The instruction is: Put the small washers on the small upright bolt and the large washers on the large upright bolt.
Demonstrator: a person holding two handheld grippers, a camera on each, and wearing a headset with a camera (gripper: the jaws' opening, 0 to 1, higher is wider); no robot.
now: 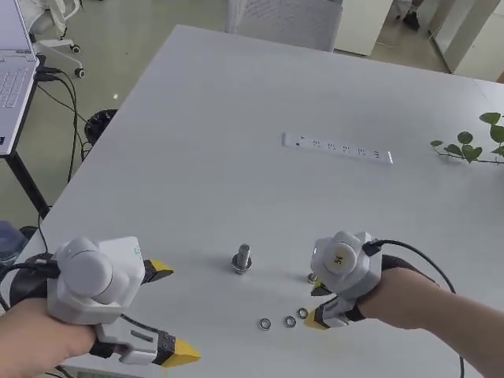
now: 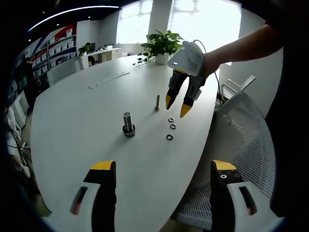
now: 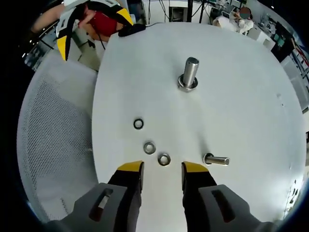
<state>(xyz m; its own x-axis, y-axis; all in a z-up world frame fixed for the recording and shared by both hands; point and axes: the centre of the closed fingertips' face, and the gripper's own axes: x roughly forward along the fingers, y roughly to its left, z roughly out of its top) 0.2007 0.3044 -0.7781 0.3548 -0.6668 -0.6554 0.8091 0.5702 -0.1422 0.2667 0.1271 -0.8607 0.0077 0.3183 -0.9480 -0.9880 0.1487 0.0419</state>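
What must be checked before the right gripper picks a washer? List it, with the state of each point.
1. The right gripper is open: ok.
2. The nearest washer lies loose just ahead of its jaws: ok.
3. The small bolt stands upright: ok.
4. The large bolt stands upright: ok.
5. Whether that washer is small or large: cannot tell.
6. The left gripper is open and well back from the washers: ok.

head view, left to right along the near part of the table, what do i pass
left gripper with yellow tips → large upright steel bolt → three small silver washers → right gripper with yellow tips
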